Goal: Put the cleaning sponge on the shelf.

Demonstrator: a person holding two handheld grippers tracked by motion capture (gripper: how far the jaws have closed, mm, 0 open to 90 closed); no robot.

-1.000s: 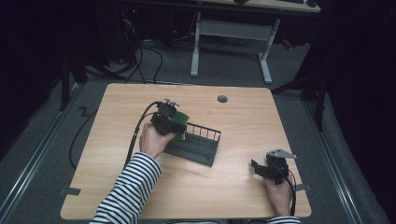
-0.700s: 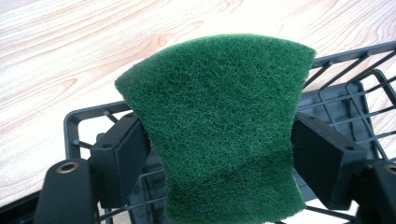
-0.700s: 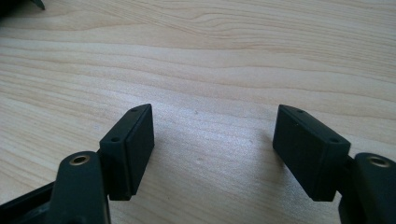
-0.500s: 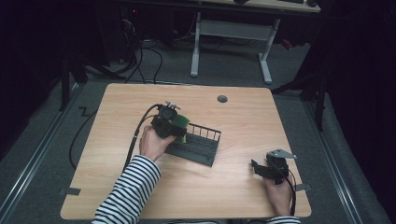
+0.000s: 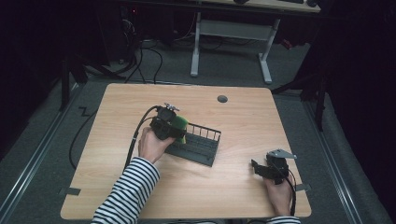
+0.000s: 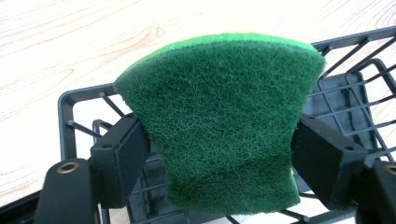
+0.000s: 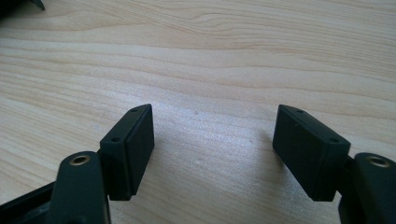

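Note:
A green scouring sponge (image 6: 219, 121) is squeezed between the jaws of my left gripper (image 6: 219, 154), which is shut on it. The sponge (image 5: 179, 125) hangs over the left end of a black wire basket (image 5: 201, 144) in the middle of the table. In the high view my left gripper (image 5: 173, 129) sits at the basket's left rim, held by a hand in a striped sleeve. Through the left gripper view the basket's wire floor (image 6: 345, 98) shows behind the sponge. My right gripper (image 5: 259, 169) rests near the table's front right, open, with bare wood between its jaws (image 7: 215, 154).
The wooden table (image 5: 116, 116) has a round cable hole (image 5: 222, 99) at the back. A black cable (image 5: 135, 140) trails from the left gripper off the table's left side. Beyond the table stands a desk frame (image 5: 229, 32) on grey floor.
The left gripper with the sponge has shifted slightly down and toward the basket's left end. The right gripper has stayed put.

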